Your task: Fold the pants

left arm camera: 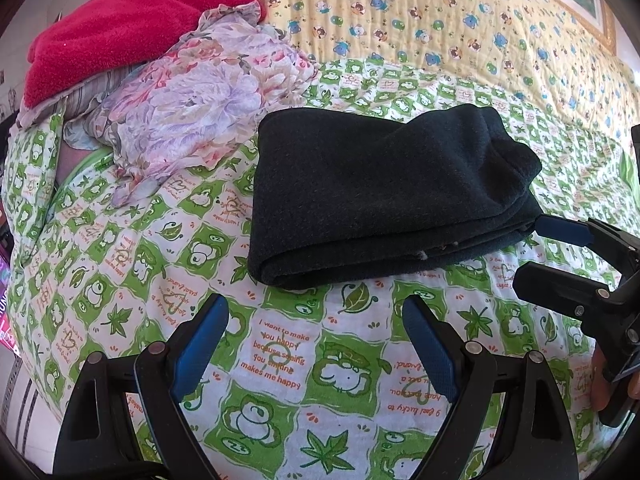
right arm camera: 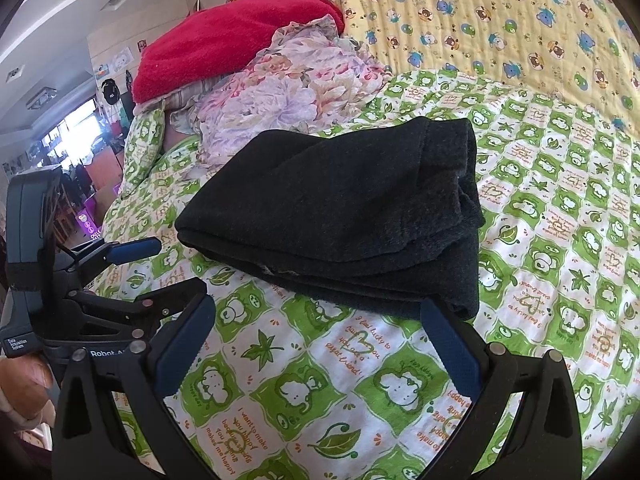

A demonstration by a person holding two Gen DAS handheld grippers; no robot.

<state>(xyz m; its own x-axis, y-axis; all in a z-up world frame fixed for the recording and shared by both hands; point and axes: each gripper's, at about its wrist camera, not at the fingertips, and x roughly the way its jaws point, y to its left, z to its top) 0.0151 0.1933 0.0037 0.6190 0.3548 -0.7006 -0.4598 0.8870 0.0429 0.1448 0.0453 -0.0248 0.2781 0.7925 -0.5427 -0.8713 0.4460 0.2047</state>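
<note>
Both tongs (left arm camera: 316, 336) (right arm camera: 316, 340) spread; folded pants (left arm camera: 384, 196) on bedsheet (left arm camera: 280, 360).

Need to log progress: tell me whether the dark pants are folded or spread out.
Folded. The dark pants lie as a compact stacked bundle on the green frog-print bedsheet, layered edges showing along the near side; neither gripper holds them.

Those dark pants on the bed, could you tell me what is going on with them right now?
A person holding a gripper in each hand is folding the dark pants, which already lie as a compact folded bundle on the green frog-print bedsheet. The left gripper is open and empty, just short of the near edge of the bundle. The right gripper is open too, with one finger at the bundle's corner. A floral cloth and a red blanket are piled behind.
</note>
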